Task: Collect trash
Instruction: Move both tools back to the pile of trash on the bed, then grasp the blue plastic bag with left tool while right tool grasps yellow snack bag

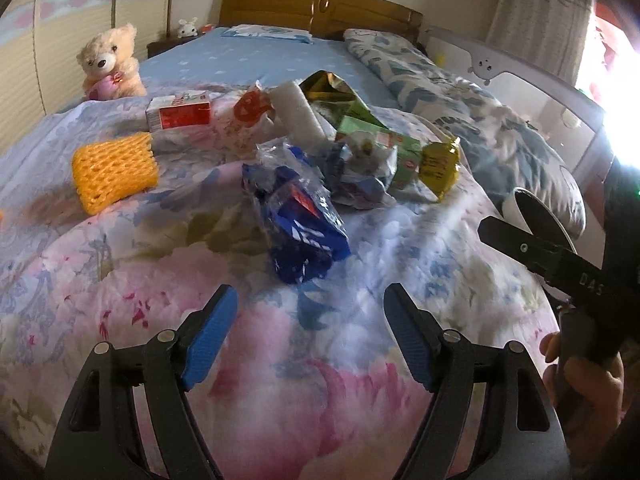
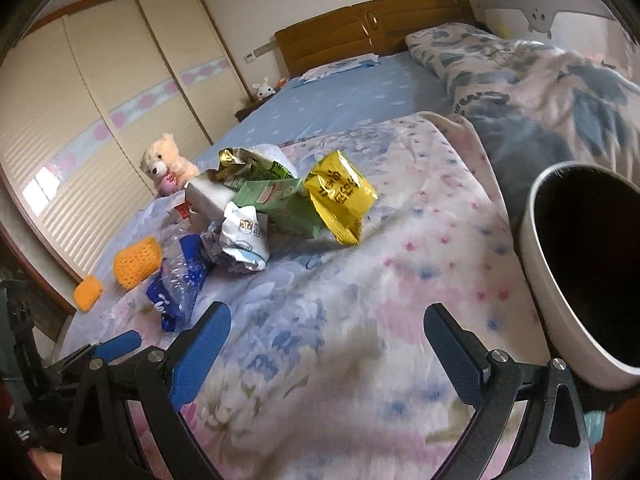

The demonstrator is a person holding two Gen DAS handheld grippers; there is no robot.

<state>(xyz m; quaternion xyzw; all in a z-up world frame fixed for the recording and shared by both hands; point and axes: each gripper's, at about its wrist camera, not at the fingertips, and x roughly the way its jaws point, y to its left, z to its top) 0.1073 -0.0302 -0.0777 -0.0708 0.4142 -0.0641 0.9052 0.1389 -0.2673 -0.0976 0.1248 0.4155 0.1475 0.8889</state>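
Note:
Trash lies heaped on the flowered quilt [image 1: 360,360]: a blue plastic wrapper [image 1: 296,224] [image 2: 180,280] nearest, crumpled paper [image 1: 364,176] [image 2: 244,236], a green carton [image 1: 384,144] [image 2: 276,200], a yellow packet [image 1: 440,164] [image 2: 340,196], a gold bag [image 1: 332,92] and a yellow foam net [image 1: 114,172] [image 2: 136,260]. My left gripper [image 1: 310,332] hovers open just short of the blue wrapper, nothing between its pads. My right gripper [image 2: 326,348] is open over bare quilt, well short of the pile. A white bin [image 2: 538,280] stands close at its right.
A red-and-white box [image 1: 180,112], white foam [image 1: 296,108] and a red wrapper [image 1: 250,106] lie behind the pile. A teddy bear [image 1: 110,62] sits far left. A folded blanket [image 1: 460,92] and a bed rail [image 1: 520,80] are at the right. A small orange foam piece [image 2: 88,292] lies near the bed's left edge.

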